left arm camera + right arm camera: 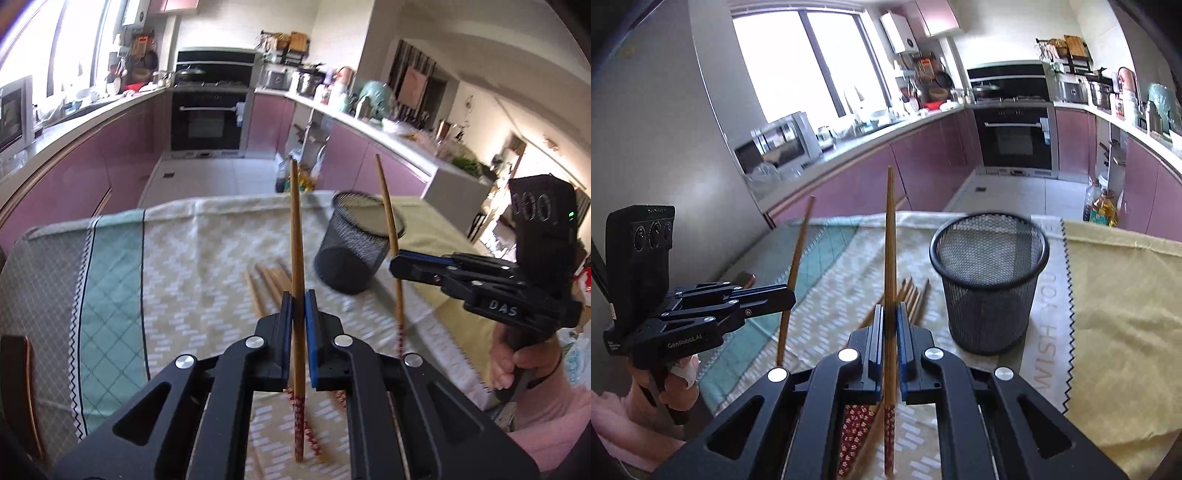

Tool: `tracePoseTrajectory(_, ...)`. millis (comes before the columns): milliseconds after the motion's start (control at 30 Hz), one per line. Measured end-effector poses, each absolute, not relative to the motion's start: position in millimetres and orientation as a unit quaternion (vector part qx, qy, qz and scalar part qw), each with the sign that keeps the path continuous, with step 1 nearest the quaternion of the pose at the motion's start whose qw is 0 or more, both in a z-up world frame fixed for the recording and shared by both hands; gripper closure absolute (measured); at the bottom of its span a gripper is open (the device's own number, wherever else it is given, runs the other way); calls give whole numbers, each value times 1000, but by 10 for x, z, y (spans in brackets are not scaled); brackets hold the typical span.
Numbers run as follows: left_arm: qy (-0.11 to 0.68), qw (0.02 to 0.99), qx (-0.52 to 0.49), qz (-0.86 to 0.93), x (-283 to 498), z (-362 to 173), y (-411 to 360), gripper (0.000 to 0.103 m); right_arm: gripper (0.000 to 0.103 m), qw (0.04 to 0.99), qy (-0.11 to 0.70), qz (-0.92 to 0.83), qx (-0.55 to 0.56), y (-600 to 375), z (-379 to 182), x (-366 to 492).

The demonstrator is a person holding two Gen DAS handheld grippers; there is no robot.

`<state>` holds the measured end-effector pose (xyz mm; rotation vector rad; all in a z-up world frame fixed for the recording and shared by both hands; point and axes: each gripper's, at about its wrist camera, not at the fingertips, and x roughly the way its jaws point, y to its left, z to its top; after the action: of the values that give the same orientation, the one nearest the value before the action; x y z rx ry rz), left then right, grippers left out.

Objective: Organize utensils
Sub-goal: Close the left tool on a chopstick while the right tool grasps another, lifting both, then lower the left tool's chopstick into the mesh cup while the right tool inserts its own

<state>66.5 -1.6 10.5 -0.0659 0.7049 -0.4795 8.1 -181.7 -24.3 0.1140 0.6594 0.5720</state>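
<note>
a kitchen with pink cabinets [879,173] and a black oven [1015,136] is being shown behind a table that is being covered by a patterned cloth [192,258] and a yellow cloth [1123,295]. a black mesh cup [990,284] is being kept upright on the cloth, just right of a loose bundle of chopsticks [912,295] that is being left lying flat. the left gripper [299,306] is being pressed together on one chopstick [296,229], which is being held nearly upright above the table. the right gripper [890,321] is likewise being clamped on another chopstick [889,236], its red patterned end being pointed down.
</note>
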Motion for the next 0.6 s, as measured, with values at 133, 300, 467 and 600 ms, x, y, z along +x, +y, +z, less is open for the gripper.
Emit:
tracePoseTrajectory(133,309,913,-48,-261,591,396,-11,95,97,914,285,282,65,-1909,-28,51)
tracePoseTrajectory(300,266,919,-63,-284,614,753,-63,95,97,925,248,280,66,-2020,227,79)
tracePoseTrajectory(467,222,926,-69,-298,746,1084,-233,95,97,935,222,270,63,-2166,497,193)
tracePoseTrajectory(600,202,931,-63,-297,894,1279,-419,95,97,941,208,260,67,-2282,658,314)
